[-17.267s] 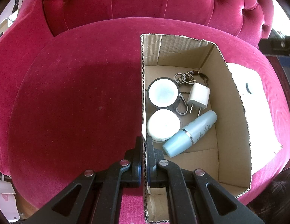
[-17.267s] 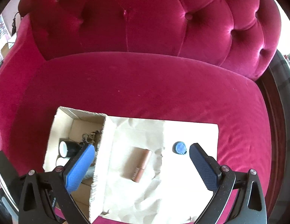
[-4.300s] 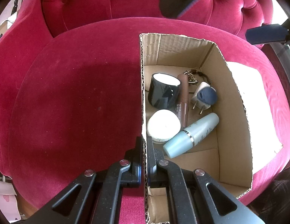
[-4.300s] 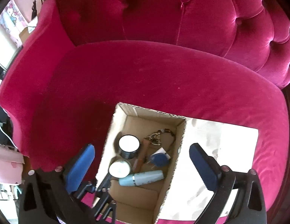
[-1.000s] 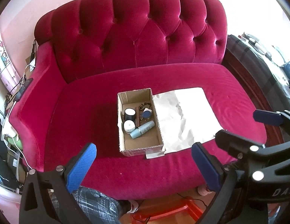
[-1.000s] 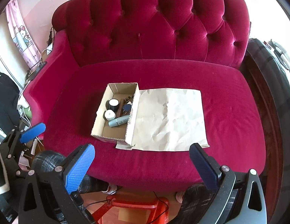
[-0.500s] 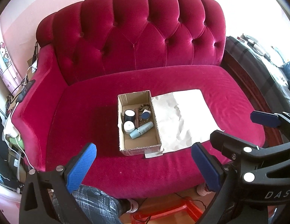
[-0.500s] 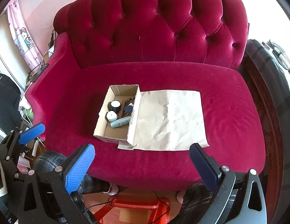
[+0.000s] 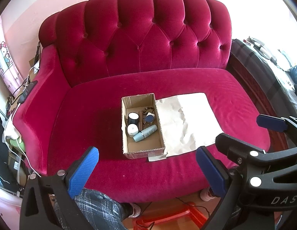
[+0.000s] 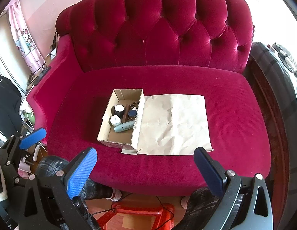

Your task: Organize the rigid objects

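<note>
The cardboard box [image 9: 142, 126] sits on the seat of a red velvet sofa [image 9: 102, 115], seen from the left wrist camera, with its right wall just beside a crumpled sheet of brown paper [image 9: 186, 120] spread flat on the cushion. Inside the box lie a black jar [image 9: 133, 118] with a white top, a white round jar [image 9: 132, 129] in front of it, a pale blue bottle [image 9: 145, 133] lying on its side, a brown tube [image 9: 140, 119], a white plug [image 9: 151, 113] with a dark blue disc [image 9: 149, 118] resting on it, and a bunch of keys [image 9: 145, 109] toward the back. The left gripper [image 9: 146, 169] hangs well in front of the sofa edge with its blue-padded fingers spread wide and nothing between them. At the right of this view the right gripper's blue finger [image 9: 271, 122] and black frame show. From the right wrist camera the box [image 10: 119, 141] stands on the same cushion, touching the left edge of the paper [image 10: 175, 126], with the black jar [image 10: 118, 109], white jar [image 10: 114, 119], blue bottle [image 10: 124, 127] and blue disc [image 10: 132, 113] visible inside. The right gripper [image 10: 145, 170] is held clear of the sofa front, fingers wide apart and empty. Below it stands a red stool [image 10: 137, 216], and plaid trouser legs [image 10: 50, 164] show near the floor.
</note>
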